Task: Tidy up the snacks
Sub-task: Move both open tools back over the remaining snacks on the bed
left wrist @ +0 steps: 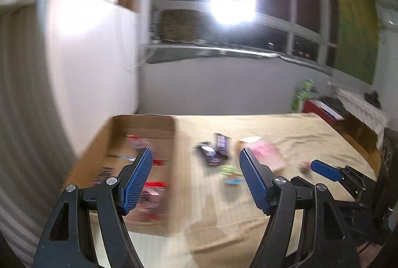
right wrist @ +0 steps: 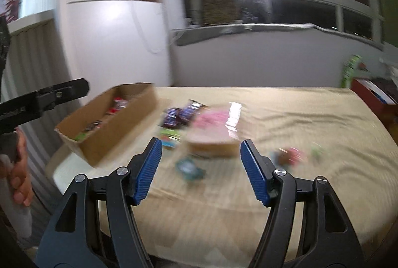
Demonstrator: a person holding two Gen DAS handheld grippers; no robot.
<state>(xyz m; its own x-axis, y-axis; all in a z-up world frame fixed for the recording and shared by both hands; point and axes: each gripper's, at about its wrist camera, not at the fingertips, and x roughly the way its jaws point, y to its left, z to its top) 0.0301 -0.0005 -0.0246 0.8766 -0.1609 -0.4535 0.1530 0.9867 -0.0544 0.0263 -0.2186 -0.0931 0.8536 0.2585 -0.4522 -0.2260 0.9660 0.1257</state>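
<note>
- Right now both grippers hang over the surface, a wide flat top under a beige cloth (right wrist: 286,118), and neither one carries anything.
- Left gripper (left wrist: 196,177): jaws wide apart, nothing between the blue pads; it sits above the near edge of the cardboard box (left wrist: 159,128).
- Right gripper (right wrist: 201,168): jaws also wide and empty, aimed toward the loose snacks in the middle of the cloth.
- The cardboard box stands at the left side and already holds several red-and-dark packets.
- Still outside it: the dark purple packets (right wrist: 179,116) just beside the box, a pink bag (right wrist: 214,122) lying on a flat brown package, a teal wrapper (right wrist: 190,167) nearest the right gripper, and small sweets (right wrist: 291,156) further right.
- Everything is smeared with blur, so I cannot read any label or tell exact edges.
- Risks, as I judge them: a fast approach could nudge the light wrappers or drag the cloth into folds; the thin teal wrapper lies flat, so the pads may pinch cloth along with it; the two grippers are close and could knock together near the box.
</note>
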